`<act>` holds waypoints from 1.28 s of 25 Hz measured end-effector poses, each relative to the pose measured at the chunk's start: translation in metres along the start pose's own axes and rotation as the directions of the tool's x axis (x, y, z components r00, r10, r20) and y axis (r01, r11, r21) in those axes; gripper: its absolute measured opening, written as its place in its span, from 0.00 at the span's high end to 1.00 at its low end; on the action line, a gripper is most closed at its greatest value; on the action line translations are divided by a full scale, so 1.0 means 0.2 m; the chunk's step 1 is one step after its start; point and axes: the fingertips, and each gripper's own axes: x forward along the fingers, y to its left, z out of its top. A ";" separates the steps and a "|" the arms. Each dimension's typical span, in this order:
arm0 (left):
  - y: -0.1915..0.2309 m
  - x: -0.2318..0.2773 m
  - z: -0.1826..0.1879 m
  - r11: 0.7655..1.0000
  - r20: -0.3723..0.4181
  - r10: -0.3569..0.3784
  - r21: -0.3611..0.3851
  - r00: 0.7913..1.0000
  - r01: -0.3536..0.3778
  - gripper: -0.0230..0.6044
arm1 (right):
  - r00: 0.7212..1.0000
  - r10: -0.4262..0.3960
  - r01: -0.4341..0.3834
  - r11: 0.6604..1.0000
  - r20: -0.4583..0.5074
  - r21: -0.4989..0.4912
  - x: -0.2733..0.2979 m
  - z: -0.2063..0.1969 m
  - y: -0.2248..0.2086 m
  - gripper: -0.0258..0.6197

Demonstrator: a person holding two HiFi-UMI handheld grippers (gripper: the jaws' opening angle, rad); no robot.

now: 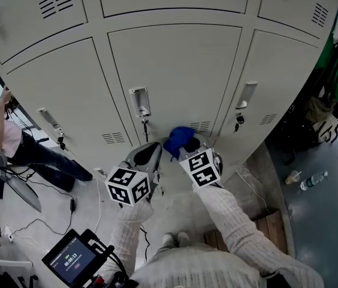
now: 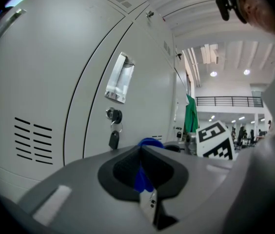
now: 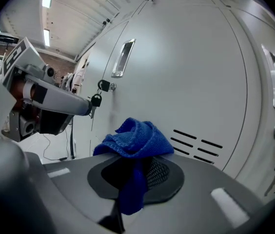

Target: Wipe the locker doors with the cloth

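The right tool (image 1: pixel 187 150) is clenched on the blue cloth (image 1: pixel 178 138). In the right gripper view a tail of the cloth hangs down between the jaws toward 6 o'clock, while the rest bunches in a loose wad over their tips at 12 o'clock. In the head view that wad sits at the tool's 11 o'clock, low against the middle locker door (image 1: pixel 175 77). It is just beside the vent slots (image 1: pixel 200 126) and at 4 o'clock of the hanging key (image 1: pixel 145 126); whether it touches the door I cannot tell. The left tool (image 1: pixel 152 152) lies near, at the cloth's 8 o'clock, with its tips aimed at the same door. Its jaws are drawn together to a narrow seam. A strip of blue shows in that seam in the left gripper view, and I cannot tell whether it is cloth nipped there or the wad seen beyond.
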 end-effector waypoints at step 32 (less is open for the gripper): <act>-0.37 0.16 1.00 0.941 0.307 -0.215 0.321 0.927 0.111 0.96 | 0.817 -0.246 0.336 0.938 0.521 -0.085 -0.82 1.35 -0.86 0.88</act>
